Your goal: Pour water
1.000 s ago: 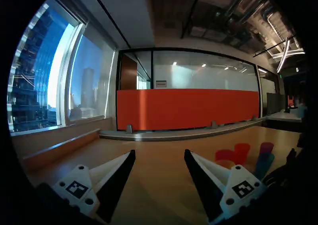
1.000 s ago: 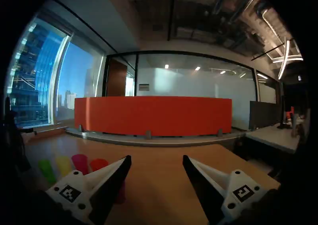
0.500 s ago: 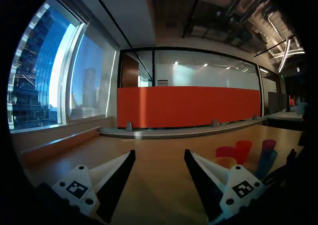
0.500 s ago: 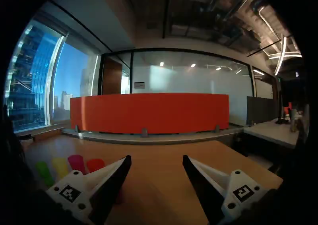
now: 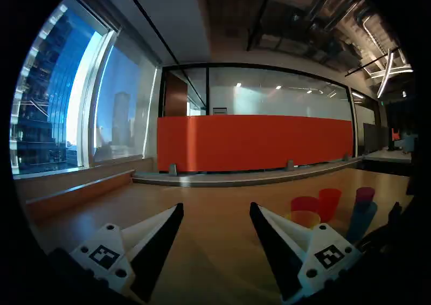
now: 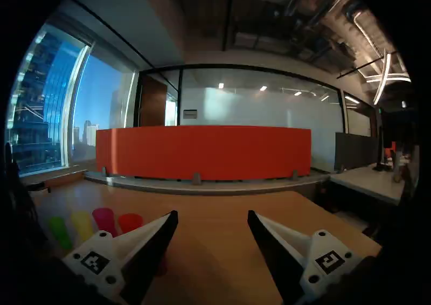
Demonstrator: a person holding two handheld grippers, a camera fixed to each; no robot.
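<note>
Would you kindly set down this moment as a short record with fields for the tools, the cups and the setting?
Surface: wooden table
Left tool: open, holding nothing
Right tool: open, holding nothing
Cups in left gripper view: red cup, purple cup, blue cup, right of the tool
Cups in right gripper view: green cup, yellow cup, pink cup, left of the tool
Backdrop: orange partition, window

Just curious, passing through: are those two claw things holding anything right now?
Left white-and-black two-finger gripper: open, holding nothing.
Right white-and-black two-finger gripper: open, holding nothing.
</note>
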